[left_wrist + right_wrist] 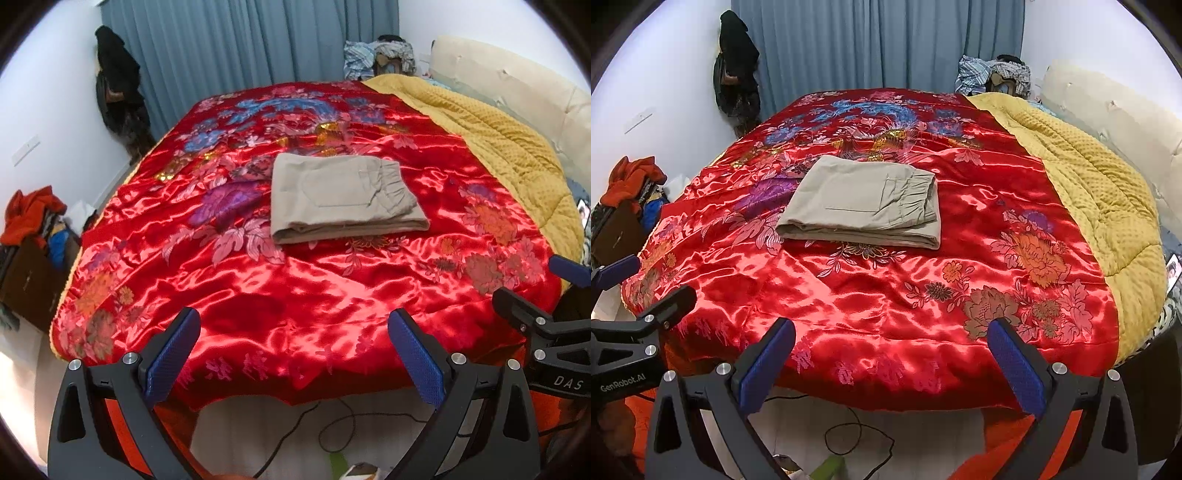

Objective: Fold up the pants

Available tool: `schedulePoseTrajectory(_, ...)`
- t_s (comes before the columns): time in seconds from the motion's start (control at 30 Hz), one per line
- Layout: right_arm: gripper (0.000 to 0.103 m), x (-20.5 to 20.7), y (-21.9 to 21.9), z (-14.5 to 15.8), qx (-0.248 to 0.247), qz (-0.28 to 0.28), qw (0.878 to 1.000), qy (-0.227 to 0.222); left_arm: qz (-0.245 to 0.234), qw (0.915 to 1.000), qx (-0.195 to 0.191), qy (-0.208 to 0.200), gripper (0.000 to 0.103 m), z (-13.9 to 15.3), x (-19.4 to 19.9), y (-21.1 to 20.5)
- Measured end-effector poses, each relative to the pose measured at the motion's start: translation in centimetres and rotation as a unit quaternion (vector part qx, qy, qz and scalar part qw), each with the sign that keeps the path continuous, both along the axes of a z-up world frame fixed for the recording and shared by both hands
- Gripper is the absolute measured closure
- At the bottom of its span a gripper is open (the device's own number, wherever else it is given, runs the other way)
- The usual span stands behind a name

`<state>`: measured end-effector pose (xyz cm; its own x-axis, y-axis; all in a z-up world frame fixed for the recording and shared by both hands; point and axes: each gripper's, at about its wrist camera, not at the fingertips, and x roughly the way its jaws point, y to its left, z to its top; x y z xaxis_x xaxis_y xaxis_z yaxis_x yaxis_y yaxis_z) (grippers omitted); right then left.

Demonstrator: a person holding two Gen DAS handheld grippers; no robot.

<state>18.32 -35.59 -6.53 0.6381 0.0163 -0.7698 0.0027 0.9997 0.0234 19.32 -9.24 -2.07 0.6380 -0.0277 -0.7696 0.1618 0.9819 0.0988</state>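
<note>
Beige pants [340, 197] lie folded into a compact rectangle in the middle of the red floral satin bedspread [258, 288], waistband to the right. They also show in the right wrist view [864, 203] on the same bedspread [886, 295]. My left gripper [293, 325] is open and empty, held back over the bed's near edge, well short of the pants. My right gripper [892, 334] is open and empty too, beside the left one. Each gripper's side shows in the other's view, the right one [546, 325] and the left one [639, 325].
A yellow quilt [498, 147] covers the bed's right side by a cream headboard [517, 85]. Clothes are piled at the far right corner [380, 55] and on a dark box at left [29, 221]. Blue curtains hang behind [240, 44]. Cables lie on the floor below [332, 424].
</note>
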Motion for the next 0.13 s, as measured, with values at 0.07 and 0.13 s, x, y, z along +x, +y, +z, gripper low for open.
schedulePoseTrajectory(0.07,0.001,0.00,-0.05,0.12,0.001,-0.001,1.000,-0.002,0.003,1.0000,-0.003,0.000,0.001,-0.01,-0.06,0.05)
schedulePoseTrajectory(0.13,0.001,0.01,-0.01,0.34,0.001,-0.001,1.000,-0.004,0.005,1.0000,0.000,-0.003,0.001,0.05,-0.12,-0.05)
